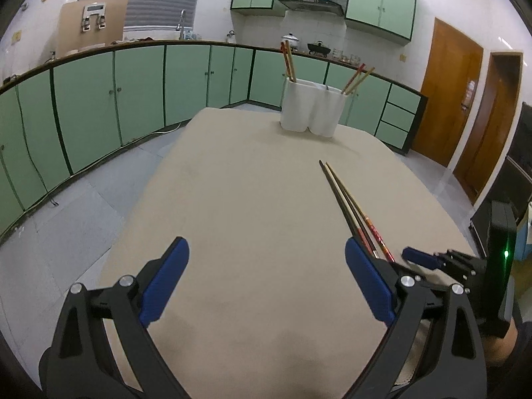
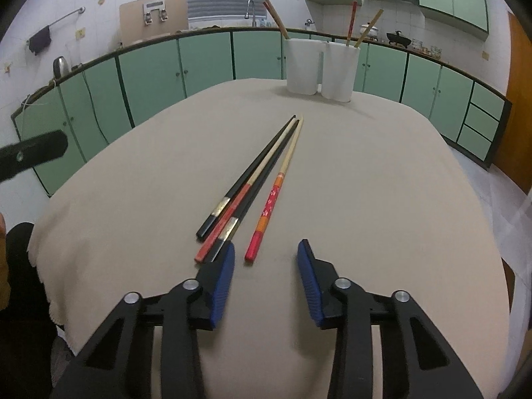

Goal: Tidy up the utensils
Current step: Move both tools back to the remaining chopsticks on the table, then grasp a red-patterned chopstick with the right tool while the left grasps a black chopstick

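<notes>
Several chopsticks lie on the beige tablecloth [image 2: 365, 183]: two black ones [image 2: 252, 173], a red-ended one [image 2: 229, 219] across them, and a red-and-orange patterned one [image 2: 276, 193] to their right. They also show in the left wrist view [image 1: 352, 206]. My right gripper [image 2: 266, 252] is open and empty, its fingertips just short of the chopsticks' near ends. My left gripper [image 1: 266, 252] is open and empty, left of the chopsticks. A white two-cup holder [image 2: 321, 66] stands at the table's far side with chopsticks upright in both cups; it shows in the left wrist view too [image 1: 312, 106].
Green kitchen cabinets [image 1: 99, 109] run behind the table. A wooden door [image 1: 445, 99] stands at the right. The right gripper's body [image 1: 465, 262] shows at the left view's right edge. Grey floor [image 1: 66, 219] lies left of the table.
</notes>
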A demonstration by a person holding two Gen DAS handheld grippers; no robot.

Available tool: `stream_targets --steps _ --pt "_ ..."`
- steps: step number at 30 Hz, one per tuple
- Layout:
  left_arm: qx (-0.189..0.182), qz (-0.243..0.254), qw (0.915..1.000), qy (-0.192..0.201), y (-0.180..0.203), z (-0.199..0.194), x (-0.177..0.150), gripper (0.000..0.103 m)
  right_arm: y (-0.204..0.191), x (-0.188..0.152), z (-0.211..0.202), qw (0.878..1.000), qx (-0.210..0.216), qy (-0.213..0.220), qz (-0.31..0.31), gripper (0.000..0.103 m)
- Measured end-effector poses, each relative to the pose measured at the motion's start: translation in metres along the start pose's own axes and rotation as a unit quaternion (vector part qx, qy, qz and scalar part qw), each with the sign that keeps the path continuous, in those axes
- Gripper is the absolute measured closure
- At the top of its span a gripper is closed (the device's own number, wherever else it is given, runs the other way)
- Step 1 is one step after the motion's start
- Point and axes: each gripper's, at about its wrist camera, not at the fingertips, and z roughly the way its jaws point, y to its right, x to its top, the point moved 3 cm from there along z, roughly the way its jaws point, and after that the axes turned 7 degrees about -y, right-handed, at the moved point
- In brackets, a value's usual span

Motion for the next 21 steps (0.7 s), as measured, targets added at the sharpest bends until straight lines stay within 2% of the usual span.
stream_targets --steps 3,9,14,21 --pt "0.0 0.019 0.9997 -0.013 0.011 0.012 -0.005 0.011 0.007 0.003 0.002 1.0 -0.006 -0.001 0.009 0.096" --pt "-0.015 0.055 0.9975 -0.041 0.039 0.038 -0.019 0.011 0.036 -0.007 -0.006 0.999 -0.013 -0.001 0.04 0.097" --pt "-0.001 0.088 0.9935 -0.072 0.06 0.062 -0.033 0.011 0.055 -0.017 -0.014 0.998 -0.014 -0.001 0.063 0.097" --pt "0.008 0.105 0.9906 -0.087 0.075 0.079 -0.033 0.011 0.058 -0.02 -0.016 0.997 -0.003 0.0 0.074 0.097"
